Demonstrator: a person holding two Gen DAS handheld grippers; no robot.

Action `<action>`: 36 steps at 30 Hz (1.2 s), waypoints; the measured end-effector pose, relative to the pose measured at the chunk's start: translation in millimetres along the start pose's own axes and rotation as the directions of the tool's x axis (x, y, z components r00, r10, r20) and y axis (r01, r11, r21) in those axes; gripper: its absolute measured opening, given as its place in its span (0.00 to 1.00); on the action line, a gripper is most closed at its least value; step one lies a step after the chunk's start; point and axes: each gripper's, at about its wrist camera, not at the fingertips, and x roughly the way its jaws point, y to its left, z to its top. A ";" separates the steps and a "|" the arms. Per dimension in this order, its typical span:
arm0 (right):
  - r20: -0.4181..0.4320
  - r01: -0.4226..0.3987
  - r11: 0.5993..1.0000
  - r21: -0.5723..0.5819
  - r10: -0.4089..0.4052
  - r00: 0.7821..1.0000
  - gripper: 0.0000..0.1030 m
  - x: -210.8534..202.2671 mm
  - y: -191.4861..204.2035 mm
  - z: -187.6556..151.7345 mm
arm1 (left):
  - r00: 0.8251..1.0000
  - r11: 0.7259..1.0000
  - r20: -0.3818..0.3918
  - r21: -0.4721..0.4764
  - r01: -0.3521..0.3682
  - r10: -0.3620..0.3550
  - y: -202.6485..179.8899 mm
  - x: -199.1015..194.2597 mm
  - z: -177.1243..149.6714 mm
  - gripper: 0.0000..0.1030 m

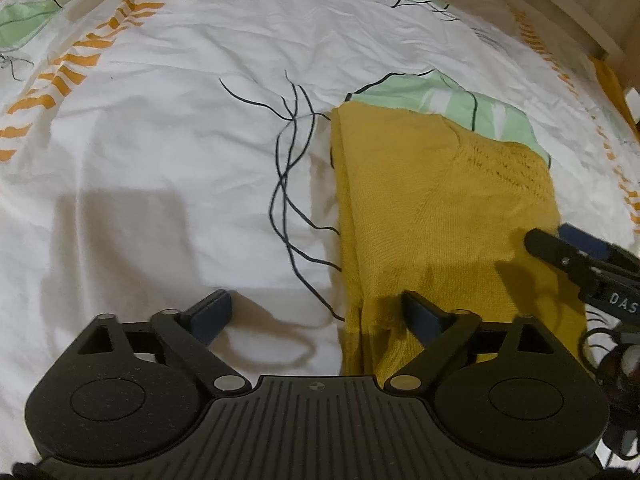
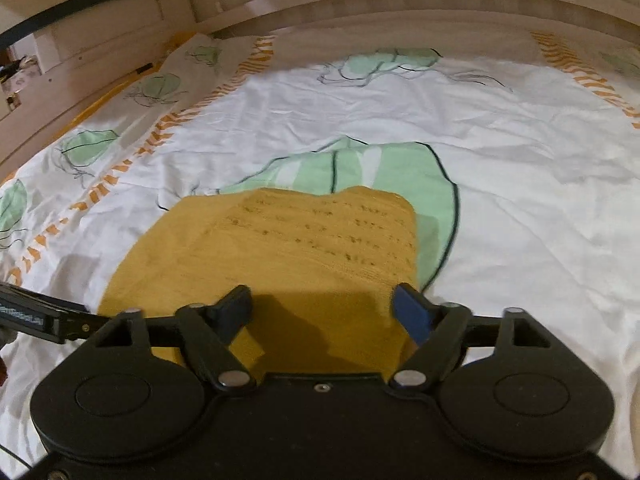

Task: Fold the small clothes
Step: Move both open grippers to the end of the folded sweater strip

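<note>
A mustard-yellow knit garment (image 1: 432,216) lies folded into a long strip on the white bedspread (image 1: 160,140). My left gripper (image 1: 316,312) is open above the garment's near left edge, one finger over the sheet and the other over the yellow knit, holding nothing. In the right wrist view the same garment (image 2: 304,248) fills the middle, its patterned end farthest away. My right gripper (image 2: 324,308) is open over the garment's near end, jaws wide, nothing between the pads. The right gripper's fingers (image 1: 560,248) show at the right edge of the left wrist view.
The bedspread (image 2: 500,184) carries green leaf prints, thin dark lines and orange stripe bands. A pale wooden bed frame (image 2: 360,4) runs along the far side. The left gripper's finger (image 2: 44,316) enters the right wrist view at the left edge.
</note>
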 end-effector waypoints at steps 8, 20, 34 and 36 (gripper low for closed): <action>0.012 -0.097 0.976 0.196 0.097 0.995 0.92 -8.6 -36.0 -12.4 | 0.991 0.988 0.001 -0.078 0.130 -0.130 10.5 -13.1 -7.0 0.93; 0.013 -0.219 0.921 0.322 0.227 0.974 0.96 -19.0 -61.8 -18.2 | 0.965 0.963 -0.053 -0.097 0.252 -0.258 4.3 -10.9 -23.2 0.93; 0.042 -0.371 0.838 0.399 0.388 0.921 1.00 5.0 -82.1 -8.4 | 0.930 0.928 0.003 -0.076 0.366 -0.366 -8.5 11.2 -13.3 0.99; 0.042 -0.385 0.832 0.400 0.403 0.914 1.00 9.1 -82.8 -6.0 | 0.929 0.927 0.000 -0.061 0.371 -0.371 -12.4 11.7 -13.9 0.99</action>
